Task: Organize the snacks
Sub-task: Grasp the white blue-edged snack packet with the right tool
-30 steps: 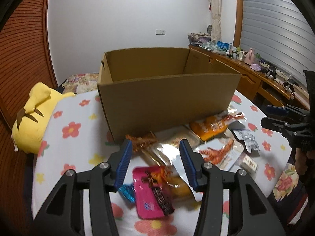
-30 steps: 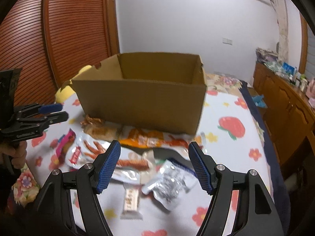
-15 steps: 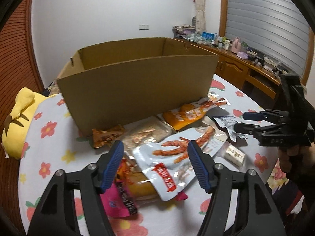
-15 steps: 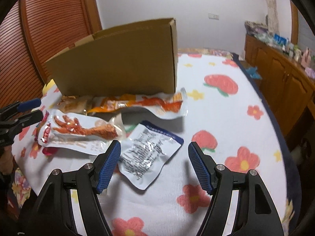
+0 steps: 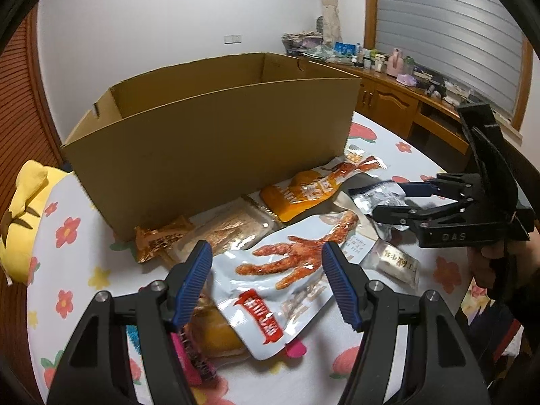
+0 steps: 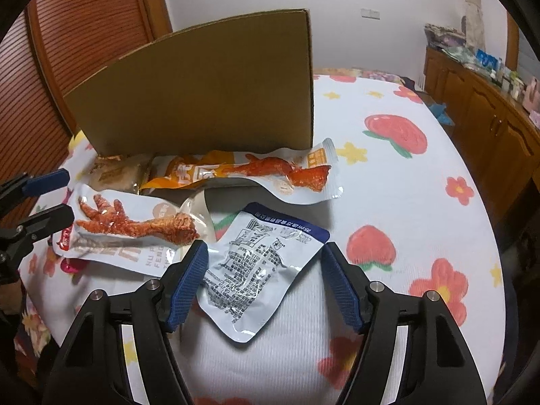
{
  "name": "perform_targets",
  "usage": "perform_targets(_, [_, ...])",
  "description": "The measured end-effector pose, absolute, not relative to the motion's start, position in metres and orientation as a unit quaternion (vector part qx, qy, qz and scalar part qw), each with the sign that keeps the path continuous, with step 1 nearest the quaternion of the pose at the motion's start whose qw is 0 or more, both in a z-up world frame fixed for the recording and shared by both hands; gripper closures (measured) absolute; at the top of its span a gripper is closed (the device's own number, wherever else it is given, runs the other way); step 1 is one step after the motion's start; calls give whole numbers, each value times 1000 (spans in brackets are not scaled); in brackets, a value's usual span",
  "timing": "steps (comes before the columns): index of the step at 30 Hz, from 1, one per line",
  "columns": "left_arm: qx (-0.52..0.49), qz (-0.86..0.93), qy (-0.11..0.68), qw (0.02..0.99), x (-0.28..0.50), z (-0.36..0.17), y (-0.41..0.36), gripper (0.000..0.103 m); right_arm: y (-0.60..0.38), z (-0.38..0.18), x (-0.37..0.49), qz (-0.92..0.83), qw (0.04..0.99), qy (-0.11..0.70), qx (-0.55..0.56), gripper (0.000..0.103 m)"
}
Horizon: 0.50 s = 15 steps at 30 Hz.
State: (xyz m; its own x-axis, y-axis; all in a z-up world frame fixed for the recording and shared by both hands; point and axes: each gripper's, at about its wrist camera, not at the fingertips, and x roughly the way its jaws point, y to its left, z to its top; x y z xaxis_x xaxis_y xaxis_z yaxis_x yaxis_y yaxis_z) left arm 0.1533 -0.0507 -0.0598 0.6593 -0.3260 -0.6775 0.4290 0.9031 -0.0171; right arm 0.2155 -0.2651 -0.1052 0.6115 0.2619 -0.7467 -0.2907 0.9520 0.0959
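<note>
An open cardboard box (image 5: pixel 209 141) stands on the flowered cloth, also in the right wrist view (image 6: pixel 202 94). Several snack packets lie before it. My left gripper (image 5: pixel 266 280) is open, its jaws on either side of a white chicken-foot packet (image 5: pixel 287 270). My right gripper (image 6: pixel 263 280) is open around a silver packet with a blue edge (image 6: pixel 260 266). The chicken-foot packet (image 6: pixel 135 229) lies left of it. An orange packet (image 5: pixel 314 192) lies by the box, also in the right wrist view (image 6: pixel 243 172). The right gripper also shows in the left wrist view (image 5: pixel 388 199).
A yellow plush toy (image 5: pixel 20 222) lies at the left. A pink packet (image 5: pixel 189 361) and a bun packet (image 5: pixel 216 330) lie under my left gripper. A small white packet (image 5: pixel 395 263) lies right. Wooden cabinets (image 6: pixel 489 128) stand beyond the bed's right edge.
Both grippers have moved lower and closer to the packets. The left one now frames the chicken-foot packet, the right one the silver packet.
</note>
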Motion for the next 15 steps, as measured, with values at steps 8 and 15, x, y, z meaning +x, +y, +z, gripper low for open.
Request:
perform_targets(8, [127,-238,372,888,162,-63,-75,36,-267,-102,217,176,895,408,-35,65])
perform_targets(15, [174,-270,384,866,165,-66,-96,36,-284,-101,218,177,900,397,-33,66])
